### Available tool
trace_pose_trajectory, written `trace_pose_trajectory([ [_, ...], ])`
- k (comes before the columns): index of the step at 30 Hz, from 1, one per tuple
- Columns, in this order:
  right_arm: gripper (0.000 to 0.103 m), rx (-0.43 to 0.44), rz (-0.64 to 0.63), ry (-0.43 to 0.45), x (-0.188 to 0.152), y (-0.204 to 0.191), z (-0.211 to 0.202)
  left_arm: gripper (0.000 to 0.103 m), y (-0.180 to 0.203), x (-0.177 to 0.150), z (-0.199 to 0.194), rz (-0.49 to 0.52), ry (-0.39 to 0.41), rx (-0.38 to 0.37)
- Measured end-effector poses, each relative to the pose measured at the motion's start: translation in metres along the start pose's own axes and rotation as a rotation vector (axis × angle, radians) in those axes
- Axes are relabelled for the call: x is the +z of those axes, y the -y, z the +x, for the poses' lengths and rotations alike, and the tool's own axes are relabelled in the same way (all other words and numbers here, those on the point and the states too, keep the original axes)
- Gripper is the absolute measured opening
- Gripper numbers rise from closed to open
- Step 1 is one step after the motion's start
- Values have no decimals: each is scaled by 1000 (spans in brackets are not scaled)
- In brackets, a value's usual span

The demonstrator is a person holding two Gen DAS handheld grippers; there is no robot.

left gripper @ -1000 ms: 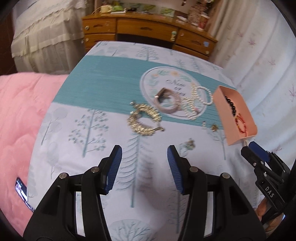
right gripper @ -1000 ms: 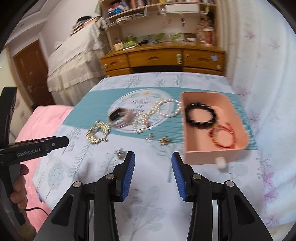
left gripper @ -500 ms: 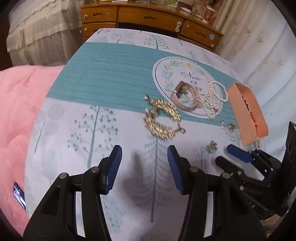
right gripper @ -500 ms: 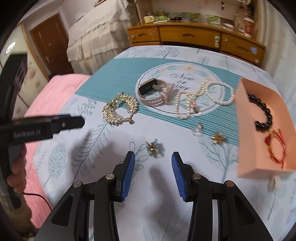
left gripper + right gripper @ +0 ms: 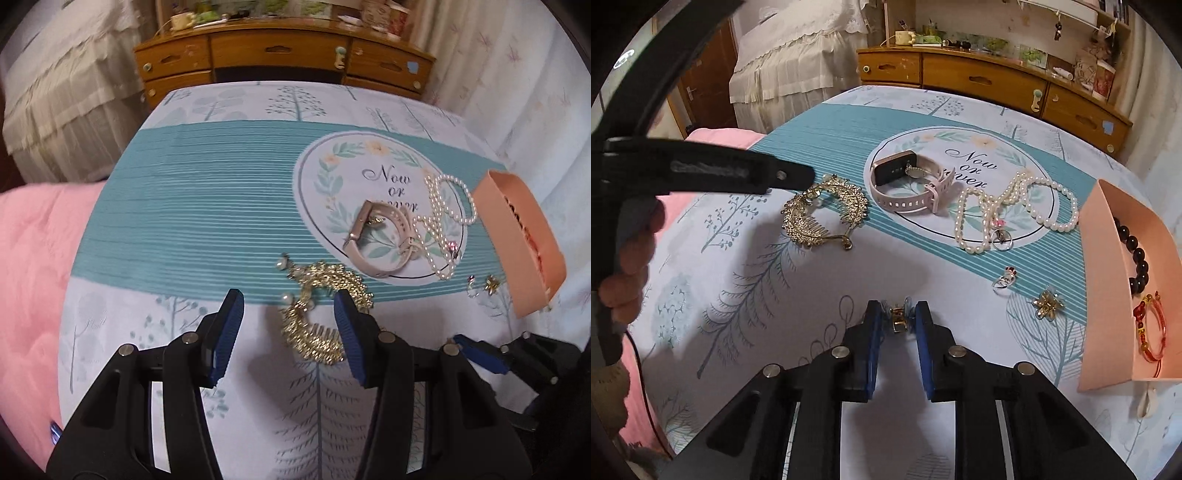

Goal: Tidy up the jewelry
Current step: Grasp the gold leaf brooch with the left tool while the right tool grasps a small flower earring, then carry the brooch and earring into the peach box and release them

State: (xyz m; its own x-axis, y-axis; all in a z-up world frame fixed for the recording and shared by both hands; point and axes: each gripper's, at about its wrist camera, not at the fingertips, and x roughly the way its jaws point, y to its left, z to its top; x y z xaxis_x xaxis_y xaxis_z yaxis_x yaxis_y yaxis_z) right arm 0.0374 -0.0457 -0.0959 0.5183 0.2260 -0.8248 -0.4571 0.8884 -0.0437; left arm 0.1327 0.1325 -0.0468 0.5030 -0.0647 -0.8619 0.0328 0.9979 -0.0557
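Note:
My right gripper (image 5: 897, 319) has its jaws closed in around a small gold brooch (image 5: 897, 320) on the tablecloth; the pads look to be touching it. My left gripper (image 5: 288, 332) is open, its tips on either side of a gold hair comb (image 5: 321, 314), which also shows in the right wrist view (image 5: 823, 214). A pink watch (image 5: 908, 184), a pearl necklace (image 5: 1015, 206), a ring (image 5: 1003, 282) and a gold flower earring (image 5: 1048, 303) lie on the cloth. The peach box (image 5: 1108, 295) at right holds a black bead bracelet (image 5: 1134, 258) and a red bracelet (image 5: 1150, 332).
The tablecloth (image 5: 184, 221) has a teal band and a round printed emblem. A wooden dresser (image 5: 280, 59) stands behind the table. A pink quilt (image 5: 33, 266) lies to the left. A small white shell (image 5: 1145, 402) lies by the box's near corner.
My right gripper has moved forward and down over the small brooch and its jaws have narrowed around it. My left gripper has moved forward until its tips flank the gold comb.

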Motion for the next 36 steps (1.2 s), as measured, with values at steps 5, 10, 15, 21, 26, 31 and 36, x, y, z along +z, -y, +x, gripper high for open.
trace_pose_trajectory([
  [5, 18, 1, 14, 10, -5, 3, -6, 31, 9, -2, 14, 49, -20, -10],
  [10, 18, 10, 34, 14, -9, 7, -9, 23, 8, -2, 22, 55, -27, -6],
  [15, 18, 13, 38, 20, -12, 8, -10, 17, 7, -1, 28, 74, -35, 2],
  [21, 18, 13, 41, 23, -12, 8, -11, 13, 9, -1, 31, 82, -40, 6],
  [26, 18, 13, 52, 31, -13, 11, -14, 10, 8, -2, 29, 55, -44, 1],
  [31, 18, 7, 60, 60, -15, 10, -25, 10, 10, -6, 17, 36, -30, -9],
  [36, 18, 6, 79, 102, -15, 12, -45, 10, 16, -12, -8, 36, 6, -20],
])
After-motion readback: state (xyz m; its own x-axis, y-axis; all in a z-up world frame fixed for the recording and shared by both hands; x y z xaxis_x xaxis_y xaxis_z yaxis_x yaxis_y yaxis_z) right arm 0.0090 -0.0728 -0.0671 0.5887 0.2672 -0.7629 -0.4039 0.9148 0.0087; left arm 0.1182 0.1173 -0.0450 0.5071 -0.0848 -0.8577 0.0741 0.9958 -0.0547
